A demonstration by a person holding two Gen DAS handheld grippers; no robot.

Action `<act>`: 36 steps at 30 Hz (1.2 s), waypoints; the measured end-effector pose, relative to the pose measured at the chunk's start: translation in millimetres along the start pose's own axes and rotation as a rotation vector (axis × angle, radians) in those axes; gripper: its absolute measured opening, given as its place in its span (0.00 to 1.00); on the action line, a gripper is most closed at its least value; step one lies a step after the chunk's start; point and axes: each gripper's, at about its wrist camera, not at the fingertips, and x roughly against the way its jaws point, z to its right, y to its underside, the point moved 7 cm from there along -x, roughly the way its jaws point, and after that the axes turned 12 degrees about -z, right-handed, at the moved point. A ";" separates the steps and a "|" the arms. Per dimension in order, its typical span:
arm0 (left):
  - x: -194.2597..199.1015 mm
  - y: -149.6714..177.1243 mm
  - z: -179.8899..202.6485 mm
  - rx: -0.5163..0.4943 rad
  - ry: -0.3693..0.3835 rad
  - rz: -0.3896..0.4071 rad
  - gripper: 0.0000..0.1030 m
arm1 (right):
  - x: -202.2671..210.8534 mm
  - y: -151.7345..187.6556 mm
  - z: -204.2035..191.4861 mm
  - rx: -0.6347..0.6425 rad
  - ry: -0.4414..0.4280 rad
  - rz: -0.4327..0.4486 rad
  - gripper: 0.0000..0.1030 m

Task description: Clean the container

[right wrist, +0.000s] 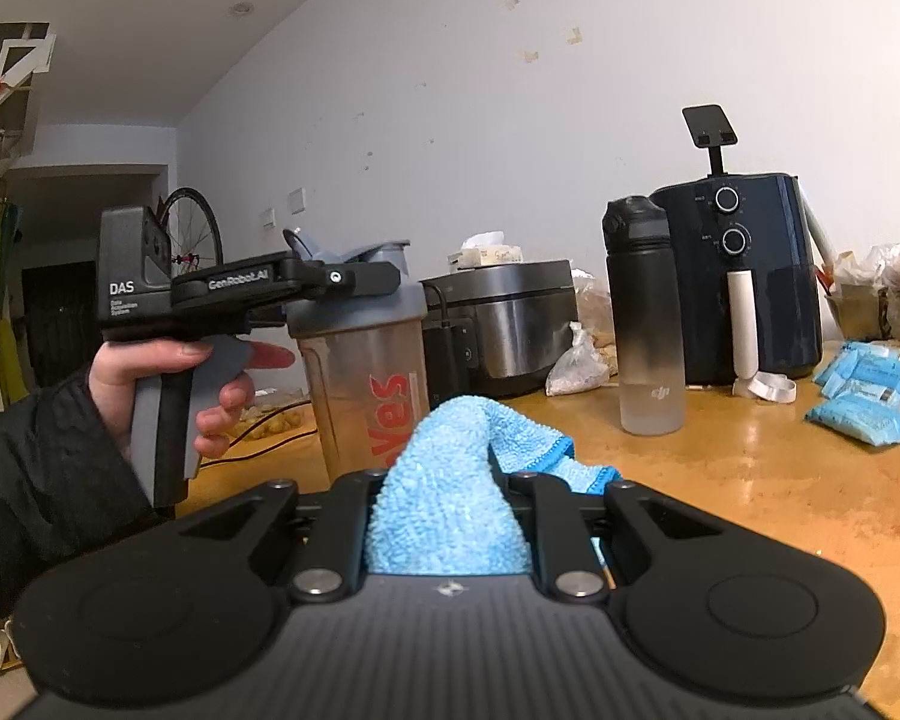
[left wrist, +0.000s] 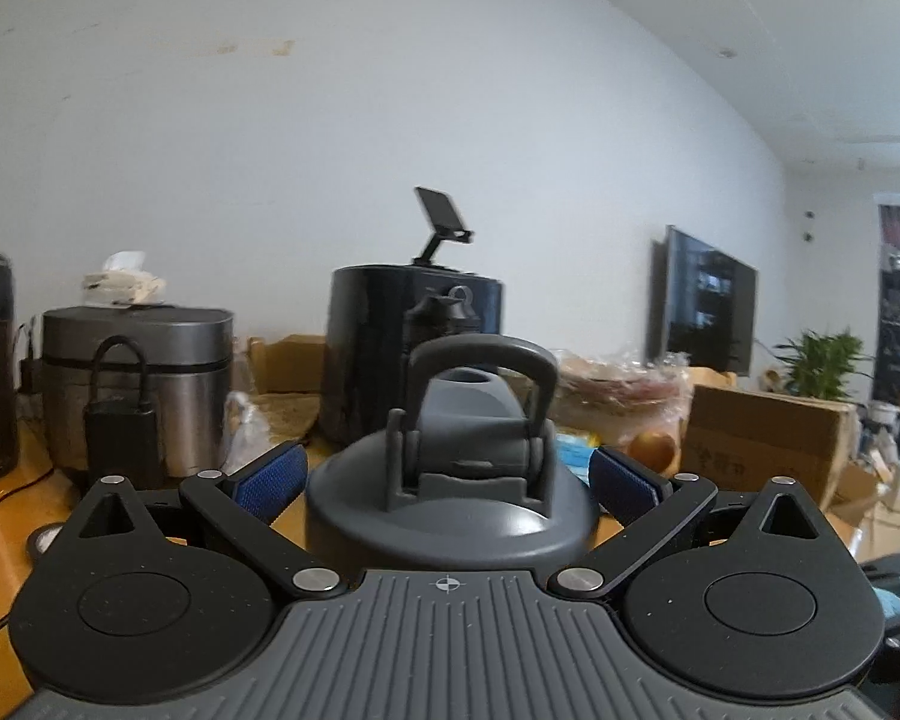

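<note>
Blue cloth point(right wrist: 444, 498) sits clenched in the right gripper point(right wrist: 447, 516), hiding its fingertips; the left gripper point(left wrist: 447, 477) (spread at three and nine o'clock) seemingly just clears the shaker lid point(left wrist: 450, 498).

The shaker bottle point(right wrist: 363, 360) has a grey lid, a smoky clear body and red lettering. The cloth point(right wrist: 450, 498) is light blue; the desk point(right wrist: 750, 480) glossy orange-brown. The water bottle point(right wrist: 645, 318) fades from black to frosted clear.

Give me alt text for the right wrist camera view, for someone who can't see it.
The right gripper is shut on a blue cloth above a wooden table. To its left, the left gripper is at the lid of a shaker bottle; behind stand a black water bottle and air fryer.
</note>
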 end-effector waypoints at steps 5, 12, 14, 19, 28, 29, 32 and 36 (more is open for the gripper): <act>-2.2 -1.6 0.3 0.026 -0.045 -0.016 1.00 | 2.0 -0.6 -0.1 -0.006 0.013 0.006 0.11; 3.2 -8.0 3.7 0.029 -0.132 -0.001 1.00 | 6.6 -2.8 -4.1 0.000 0.019 0.019 0.11; 5.4 -8.8 3.3 0.045 -0.152 0.002 1.00 | 7.1 -3.0 -4.7 0.001 0.019 0.022 0.11; 10.9 -9.3 4.0 0.087 -0.200 0.022 1.00 | 7.0 -2.2 -4.5 -0.005 0.018 0.026 0.11; 10.9 -7.5 16.9 0.091 -0.325 0.031 1.00 | 4.2 1.5 -3.4 -0.014 0.013 0.019 0.11; 10.3 -7.3 19.2 0.089 -0.335 0.030 1.00 | 4.3 1.8 -3.2 -0.015 0.013 0.019 0.11; 8.0 -7.6 23.6 0.095 -0.366 0.021 1.00 | 4.3 3.0 -2.6 -0.018 0.013 0.017 0.11; 3.5 -4.9 29.0 0.107 -0.399 -0.010 1.00 | 4.4 4.6 -2.0 -0.020 0.012 0.015 0.11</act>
